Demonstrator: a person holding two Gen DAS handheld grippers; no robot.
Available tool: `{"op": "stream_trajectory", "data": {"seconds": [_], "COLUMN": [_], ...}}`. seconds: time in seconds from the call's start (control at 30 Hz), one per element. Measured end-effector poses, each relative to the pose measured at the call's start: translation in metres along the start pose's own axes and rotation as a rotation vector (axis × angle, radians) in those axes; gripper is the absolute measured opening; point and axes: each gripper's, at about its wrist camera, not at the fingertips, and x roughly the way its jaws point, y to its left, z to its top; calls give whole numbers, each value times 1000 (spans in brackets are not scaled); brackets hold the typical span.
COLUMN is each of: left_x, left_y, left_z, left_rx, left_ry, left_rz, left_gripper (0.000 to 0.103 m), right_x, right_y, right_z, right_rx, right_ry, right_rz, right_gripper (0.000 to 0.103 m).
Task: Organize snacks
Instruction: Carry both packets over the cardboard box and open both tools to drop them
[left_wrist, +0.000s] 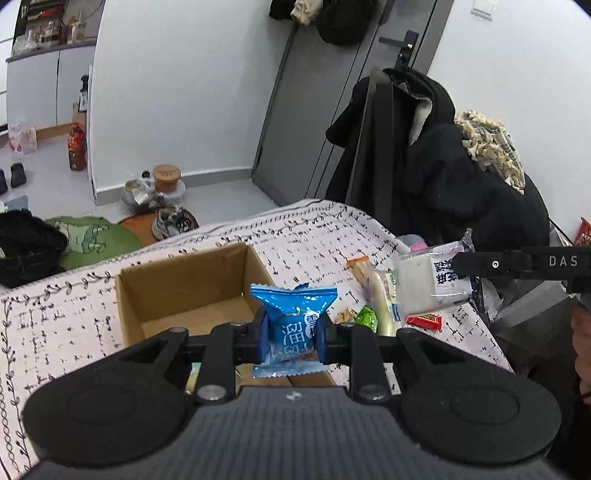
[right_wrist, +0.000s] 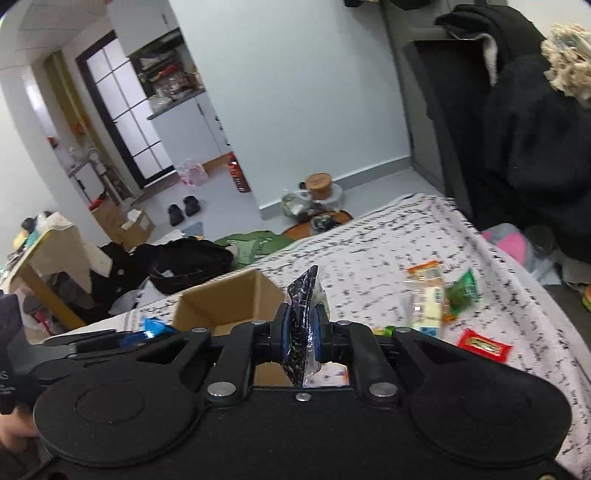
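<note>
My left gripper (left_wrist: 291, 334) is shut on a blue snack packet (left_wrist: 293, 314) and holds it over the near right corner of an open cardboard box (left_wrist: 166, 284). My right gripper (right_wrist: 301, 332) is shut on a flat dark-edged snack pack (right_wrist: 303, 295), held edge-on above the table to the right of the box (right_wrist: 229, 299). In the left wrist view the same pack shows white with a label (left_wrist: 432, 280), pinched by the right gripper's fingers (left_wrist: 480, 264). Loose snacks lie on the patterned cloth: a red bar (right_wrist: 484, 345), a green packet (right_wrist: 461, 291) and a long pale pack (right_wrist: 428, 299).
The table has a white patterned cloth (left_wrist: 314, 236). A chair draped with black coats (left_wrist: 436, 158) stands at its far right. Bags, a green cloth (right_wrist: 255, 243) and jars (left_wrist: 166, 181) lie on the floor beyond the far edge.
</note>
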Motion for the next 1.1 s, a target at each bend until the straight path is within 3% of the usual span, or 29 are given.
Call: {"op": "stream_trajectory", "data": {"seconds": [0.13, 0.23, 0.53, 0.7, 0.97, 1.03, 1.1], "left_x": [-3, -4, 3, -2, 3, 2, 0], "left_y": [0, 8, 38, 48, 47, 48, 49], "left_z": [-8, -18, -35, -35, -41, -41, -40], "left_rx": [29, -1, -126, -156, -164, -164, -161], "left_ry": [4, 17, 42, 12, 43, 41, 35], "left_rz": [29, 25, 116, 120, 114, 125, 133], "left_gripper": [24, 24, 24, 30, 35, 38, 49], "right_x": [7, 14, 38, 52, 66, 70, 65], "right_y": [11, 21, 43, 50, 57, 60, 62], "right_z": [-5, -9, -19, -23, -32, -31, -30], "right_rx": [-2, -9, -30, -20, 7, -4, -17], "right_ry": [13, 19, 58, 63, 89, 119, 116], "right_rz": [25, 38, 70, 92, 110, 127, 128], "right_gripper": [12, 12, 12, 12, 13, 16, 23]}}
